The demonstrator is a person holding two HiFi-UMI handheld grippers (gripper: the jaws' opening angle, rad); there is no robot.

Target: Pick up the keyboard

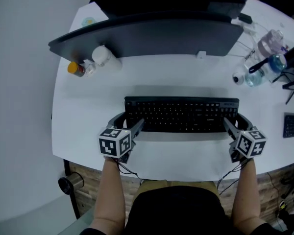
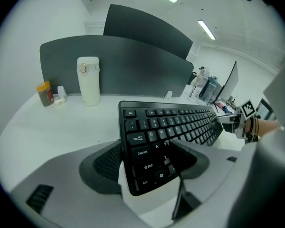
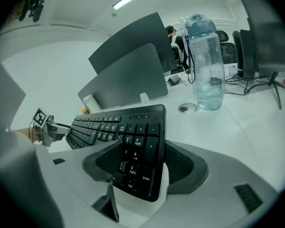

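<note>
Left gripper (image 2: 147,161) has its jaws pinching the left end of the black keyboard (image 1: 181,114), one jaw on the keys, one behind the back edge. Right gripper (image 3: 137,167) has its jaws clamped on the numpad end the same way. The keyboard is level between the two, near the front edge of the white tabletop (image 1: 176,75) (looks raised off it, shadow underneath). White bottle (image 1: 104,56) and orange-capped jar (image 1: 76,69) stand far left by the dark divider panel (image 1: 157,35). Clear water bottle (image 3: 205,70) stands far right.

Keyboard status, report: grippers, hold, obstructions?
Left gripper shut on keyboard, left end; right gripper, right end. Keyboard looks just off the desk. White bottle and water bottle stand clear behind.
</note>
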